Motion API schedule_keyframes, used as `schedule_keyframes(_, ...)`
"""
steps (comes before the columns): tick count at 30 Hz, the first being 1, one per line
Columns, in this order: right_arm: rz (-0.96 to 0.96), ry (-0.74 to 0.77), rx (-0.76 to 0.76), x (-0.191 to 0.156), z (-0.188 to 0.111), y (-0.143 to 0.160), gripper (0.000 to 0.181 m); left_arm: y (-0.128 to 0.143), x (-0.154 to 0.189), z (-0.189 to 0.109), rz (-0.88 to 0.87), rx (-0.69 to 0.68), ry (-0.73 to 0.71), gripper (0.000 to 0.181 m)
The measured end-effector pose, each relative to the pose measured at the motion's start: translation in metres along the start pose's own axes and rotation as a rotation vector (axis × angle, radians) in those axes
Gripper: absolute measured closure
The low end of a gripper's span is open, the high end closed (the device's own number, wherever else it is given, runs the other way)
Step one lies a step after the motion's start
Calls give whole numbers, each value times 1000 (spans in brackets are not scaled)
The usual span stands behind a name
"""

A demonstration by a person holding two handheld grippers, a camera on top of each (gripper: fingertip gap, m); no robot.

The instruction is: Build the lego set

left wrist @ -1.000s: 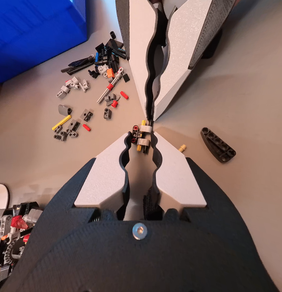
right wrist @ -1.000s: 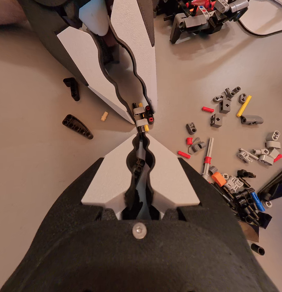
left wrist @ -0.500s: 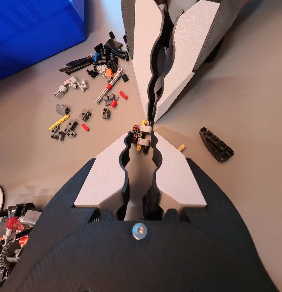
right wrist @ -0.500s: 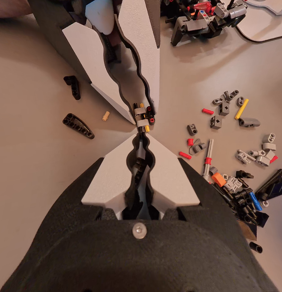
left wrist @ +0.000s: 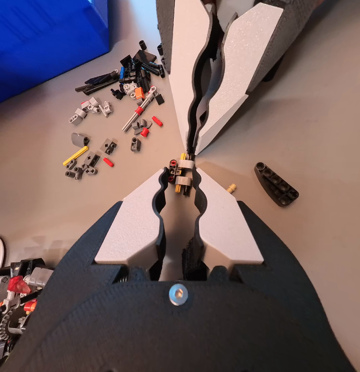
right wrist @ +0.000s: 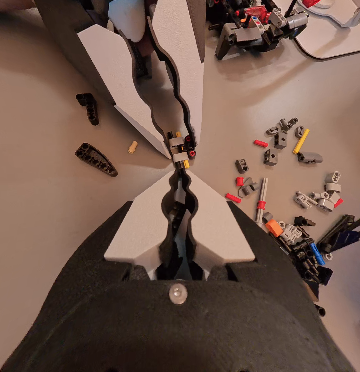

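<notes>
Biggest risk right now: the little sub-assembly (left wrist: 180,173) is caught between the two grippers above the tabletop (left wrist: 296,130), and neither has much of it. The right gripper (right wrist: 180,171) has its tips pressed nearly together on a thin black axle end sticking out of the sub-assembly – a tiny contact, so any twist could let the piece pivot or pop off. The left gripper (left wrist: 179,171) is partly spread, fingers flanking the other end; whether both pads actually touch it I can't tell. If the two grippers push off-axis, the yellow axle or the two light grey connectors could slide apart instead of seating. Drop it and it could land in the loose pile (left wrist: 118,112), which would be annoying to fish out.

Counts, as far as I can see:
- sub-assembly: two light grey connectors, one yellow axle, one black connector with two red pins
- one black curved beam (left wrist: 276,185) and one tan pin (left wrist: 231,187) lying just beside the left gripper
- one black L-shaped beam (right wrist: 88,108), seen only in the right wrist view
- two loose red pins, one red bush, one loose yellow axle (left wrist: 75,156), one long grey axle with a red collar (left wrist: 138,110), one orange piece (left wrist: 139,93)
- one partly built model (right wrist: 261,30) – well apart from the action
- one blue box (left wrist: 44,40)
</notes>
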State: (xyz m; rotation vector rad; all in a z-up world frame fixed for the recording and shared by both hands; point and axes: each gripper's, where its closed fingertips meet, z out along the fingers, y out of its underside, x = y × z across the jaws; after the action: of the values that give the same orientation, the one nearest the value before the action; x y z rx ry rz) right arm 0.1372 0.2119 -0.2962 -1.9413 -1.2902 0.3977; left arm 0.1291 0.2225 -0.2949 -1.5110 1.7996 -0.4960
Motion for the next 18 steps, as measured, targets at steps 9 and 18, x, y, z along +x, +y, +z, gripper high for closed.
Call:
schedule_keyframes(9,-43,67,-33,0,1,-1,180,0,-1,0,-8,-1,-2,159)
schedule_keyframes(18,-12,119,-60,4,1,-1,180,1,-4,1,-10,-7,-23,159)
